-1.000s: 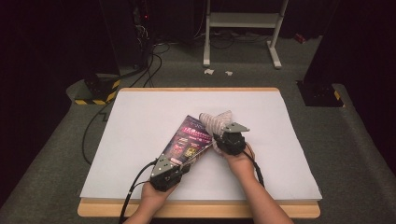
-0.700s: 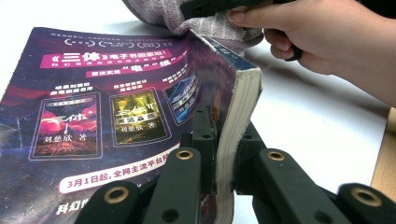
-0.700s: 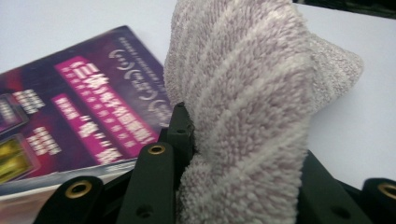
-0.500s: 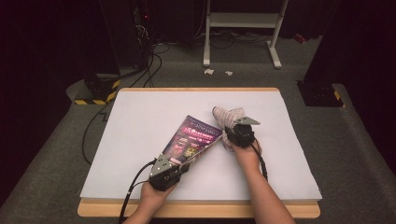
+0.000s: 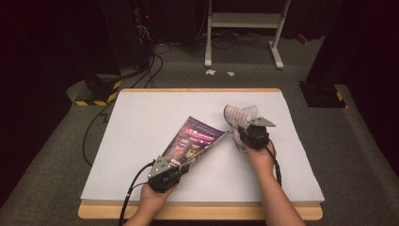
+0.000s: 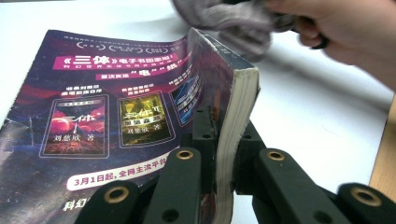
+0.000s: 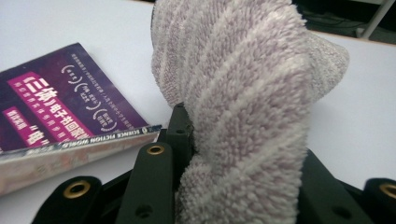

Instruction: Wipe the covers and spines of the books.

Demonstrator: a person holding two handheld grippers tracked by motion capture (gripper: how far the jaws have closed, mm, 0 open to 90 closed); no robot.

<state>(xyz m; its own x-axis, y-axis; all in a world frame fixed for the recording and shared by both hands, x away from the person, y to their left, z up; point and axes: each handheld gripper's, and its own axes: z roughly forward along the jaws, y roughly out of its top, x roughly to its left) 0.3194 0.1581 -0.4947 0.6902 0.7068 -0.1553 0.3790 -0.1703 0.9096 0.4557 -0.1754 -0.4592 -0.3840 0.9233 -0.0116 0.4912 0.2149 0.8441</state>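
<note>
I am clamping the left hand-held gripper shut on the near corner of the magazine, pinching the page block by the spine and tilting it up off the white tabletop on its long edge. I am judging it light but floppy and glossy, so a deep bite close to the spine should be keeping it from sagging or sliding out. I am closing the right hand-held gripper on the striped cloth just beyond the magazine's far end; being soft, limp and fuzzy, it is bunching and can be taken by any fold.
</note>
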